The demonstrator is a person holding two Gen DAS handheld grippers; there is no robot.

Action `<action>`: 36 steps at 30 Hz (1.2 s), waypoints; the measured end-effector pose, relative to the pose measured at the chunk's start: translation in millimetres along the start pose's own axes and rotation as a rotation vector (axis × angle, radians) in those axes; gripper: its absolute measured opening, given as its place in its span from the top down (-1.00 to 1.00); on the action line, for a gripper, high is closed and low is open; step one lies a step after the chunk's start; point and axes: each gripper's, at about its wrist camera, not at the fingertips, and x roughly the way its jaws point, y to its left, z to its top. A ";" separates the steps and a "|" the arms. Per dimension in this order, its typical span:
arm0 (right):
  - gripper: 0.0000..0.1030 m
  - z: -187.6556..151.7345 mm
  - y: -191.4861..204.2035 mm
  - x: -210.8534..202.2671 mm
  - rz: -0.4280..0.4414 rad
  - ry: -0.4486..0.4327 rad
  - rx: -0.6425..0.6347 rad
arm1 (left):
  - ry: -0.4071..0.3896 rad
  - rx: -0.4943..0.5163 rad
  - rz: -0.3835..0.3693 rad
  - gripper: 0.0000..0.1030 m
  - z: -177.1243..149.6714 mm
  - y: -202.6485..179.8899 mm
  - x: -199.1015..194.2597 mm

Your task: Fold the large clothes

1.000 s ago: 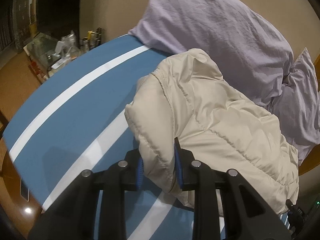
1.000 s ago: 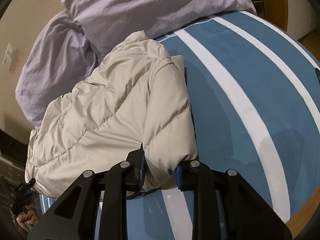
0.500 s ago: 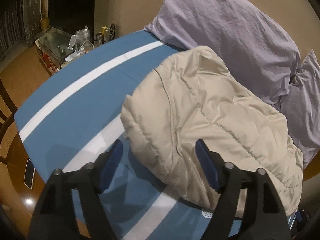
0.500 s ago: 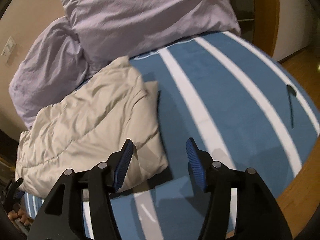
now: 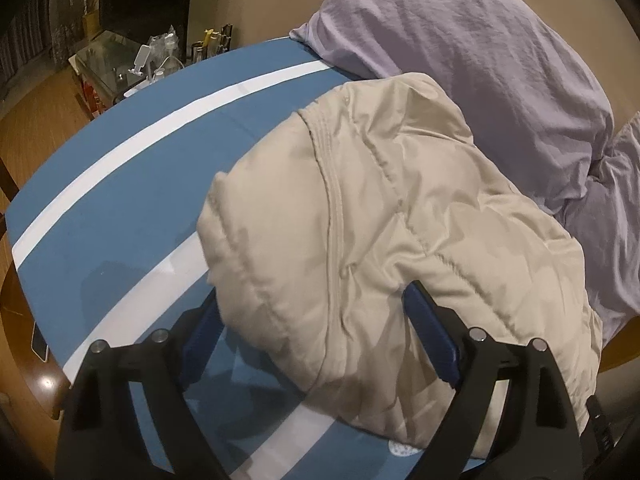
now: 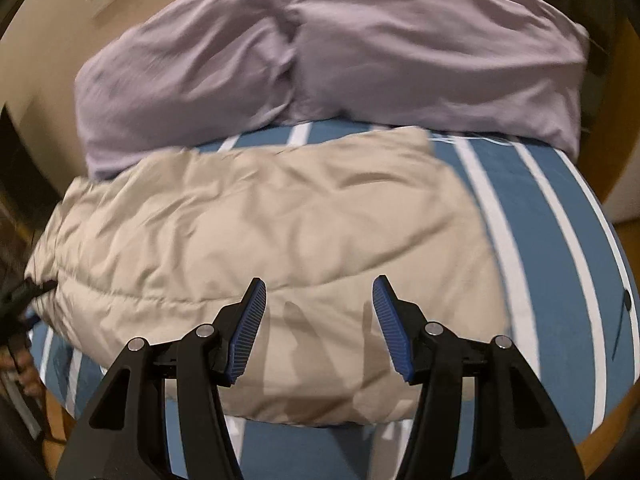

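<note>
A beige quilted puffer jacket lies folded in a bundle on the blue bed cover with white stripes. It also shows in the right wrist view. My left gripper is open, its blue pads on either side of the jacket's near edge, holding nothing. My right gripper is open and empty, just above the jacket's near side.
Two lilac pillows lie behind the jacket against the wall, also in the left wrist view. A glass side table with bottles stands beyond the bed's far left edge. A phone lies on the wooden floor.
Both grippers let go of the jacket's edge and opened wide. The jacket dropped flat onto the bed. The right gripper swung round to face the pillows.
</note>
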 end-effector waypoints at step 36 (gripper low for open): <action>-0.33 -33.5 31.1 46.3 -0.099 0.055 -0.151 | -0.158 0.122 -0.440 0.56 36.7 -121.1 -84.7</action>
